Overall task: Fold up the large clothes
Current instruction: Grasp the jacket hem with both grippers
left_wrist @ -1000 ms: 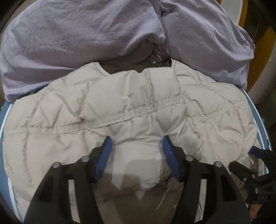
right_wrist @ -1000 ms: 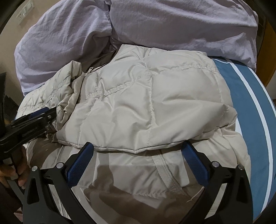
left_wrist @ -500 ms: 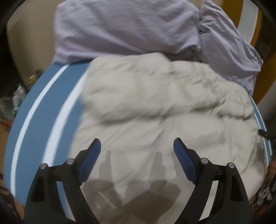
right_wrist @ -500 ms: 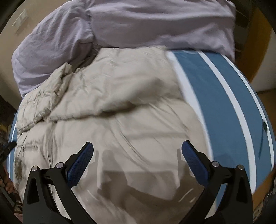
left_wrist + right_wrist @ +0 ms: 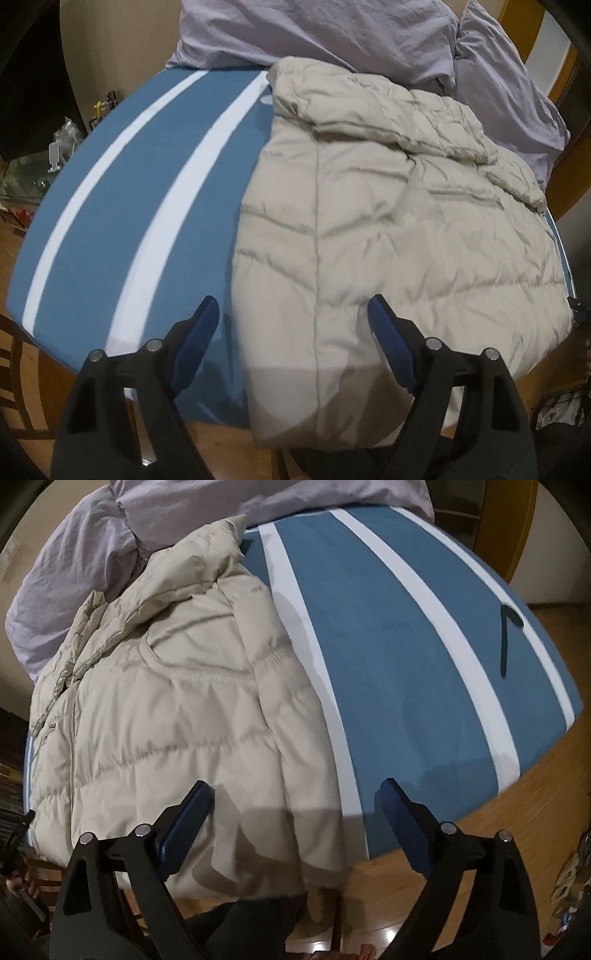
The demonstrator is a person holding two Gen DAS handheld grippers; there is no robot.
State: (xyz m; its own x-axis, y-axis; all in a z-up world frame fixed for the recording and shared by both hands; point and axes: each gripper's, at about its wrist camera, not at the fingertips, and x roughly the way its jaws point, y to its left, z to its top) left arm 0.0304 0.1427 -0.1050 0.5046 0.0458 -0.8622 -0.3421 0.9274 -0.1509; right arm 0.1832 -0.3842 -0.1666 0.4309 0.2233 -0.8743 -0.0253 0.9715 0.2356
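in the left wrist view, the blue-and-white striped cloth (image 5: 122,206) is being shown at left, the beige puffer jacket (image 5: 399,236) lying folded at centre-right — lilac bedding (image 5: 332,29) bunched at the top. the left gripper (image 5: 291,314) is being held empty over the jacket's lower left edge, jaws wide, having just narrowed slightly. in the right wrist view, the jacket (image 5: 166,709) is filling the left; the right gripper (image 5: 295,797) is being kept gaping at its lower right edge, nothing clamped, having just narrowed slightly.

jacket (image 5: 399,236) on cloth (image 5: 122,206), bedding (image 5: 332,29) behind it
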